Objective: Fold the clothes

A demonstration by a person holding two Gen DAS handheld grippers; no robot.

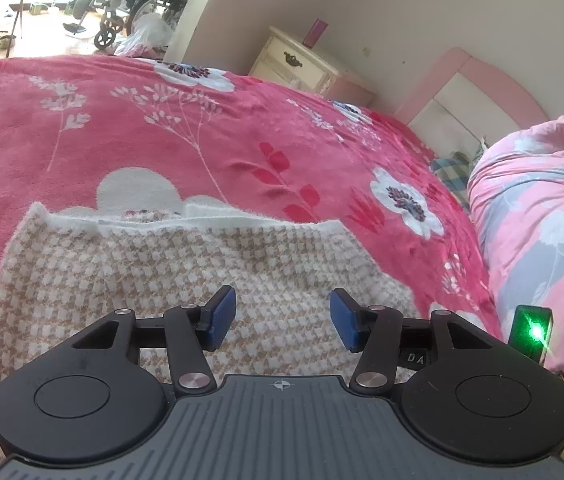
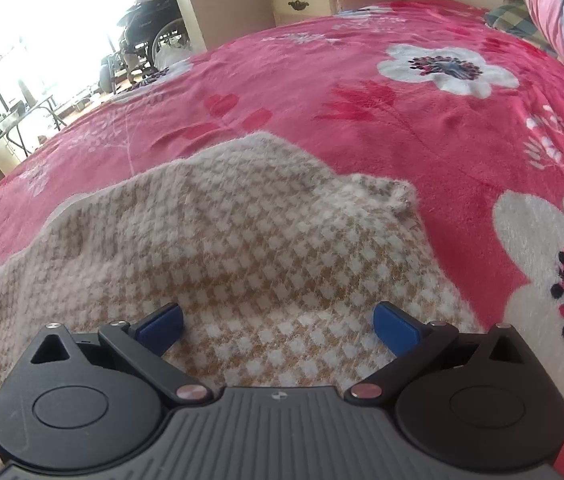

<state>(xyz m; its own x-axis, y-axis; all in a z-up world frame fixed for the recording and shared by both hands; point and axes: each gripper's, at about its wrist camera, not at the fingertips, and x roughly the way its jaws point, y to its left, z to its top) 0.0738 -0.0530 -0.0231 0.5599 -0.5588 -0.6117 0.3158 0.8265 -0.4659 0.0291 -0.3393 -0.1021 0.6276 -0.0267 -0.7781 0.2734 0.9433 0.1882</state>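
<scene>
Reading "DA" on your left gripper (image 1: 283, 317), you have its jaws half apart, empty above the checked garment (image 1: 186, 276); its white edge lies ahead. Your right gripper (image 2: 278, 326) gapes wide, empty, with open red blanket (image 2: 422, 128) beyond.

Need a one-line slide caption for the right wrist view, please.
Right gripper open above a beige-and-white houndstooth garment lying on a pink floral blanket.

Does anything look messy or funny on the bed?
A little. The checked sweater on the pink blanket has one bunched, bumpy corner, and its white inner edge peeks out unevenly. Nothing looks torn or spilled.
</scene>
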